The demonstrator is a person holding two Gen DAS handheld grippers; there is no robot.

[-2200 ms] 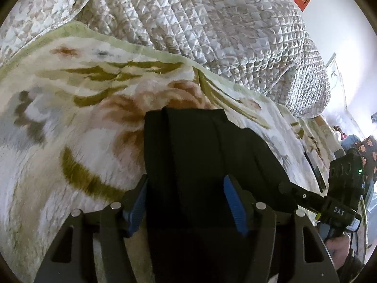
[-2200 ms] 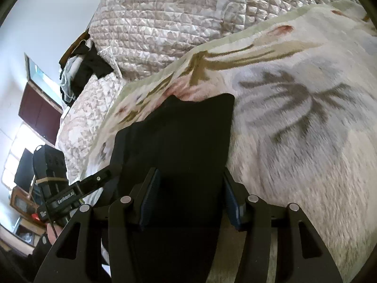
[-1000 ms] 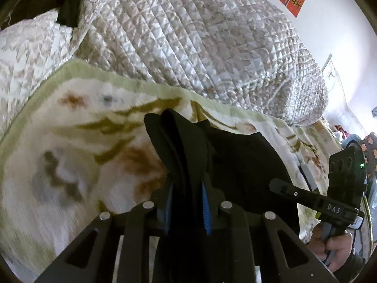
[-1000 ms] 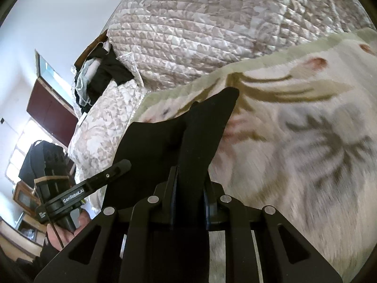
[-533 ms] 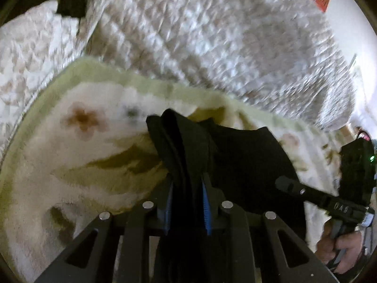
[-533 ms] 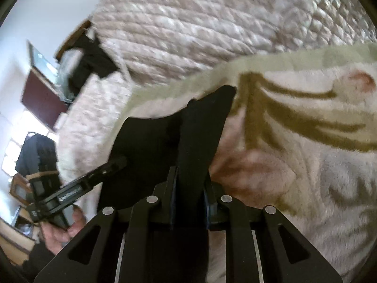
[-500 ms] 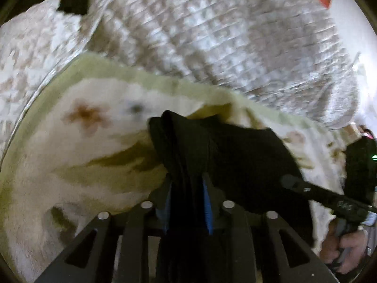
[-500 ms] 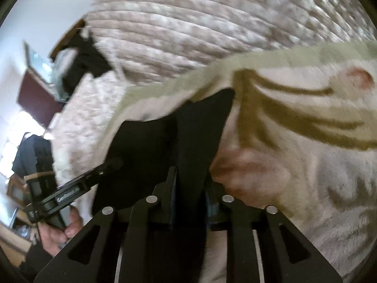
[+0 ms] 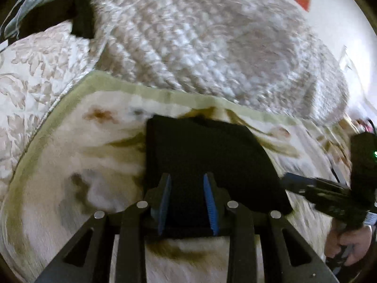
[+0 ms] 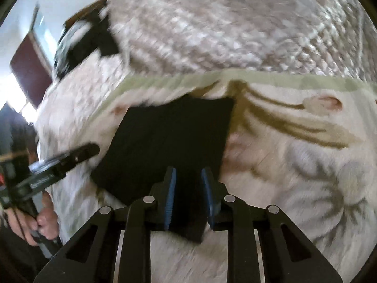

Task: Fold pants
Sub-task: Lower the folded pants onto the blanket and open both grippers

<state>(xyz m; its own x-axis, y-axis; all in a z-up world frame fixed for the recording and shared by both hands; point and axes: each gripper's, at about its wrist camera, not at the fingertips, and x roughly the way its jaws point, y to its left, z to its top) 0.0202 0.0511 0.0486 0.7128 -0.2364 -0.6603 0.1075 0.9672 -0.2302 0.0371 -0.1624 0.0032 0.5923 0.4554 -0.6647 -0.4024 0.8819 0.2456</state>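
Now folded pants [image 9: 200,151] lie on blanket [image 9: 70,165].

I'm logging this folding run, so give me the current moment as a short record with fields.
garment: black pants, folded into a compact rectangle
surface: floral plush blanket, pants lying flat on it
behind: quilted comforter, bunched up
left gripper: jaws apart, straddling the near edge of the pants
right gripper: jaws apart over the near right corner
image quality: motion blur in both views
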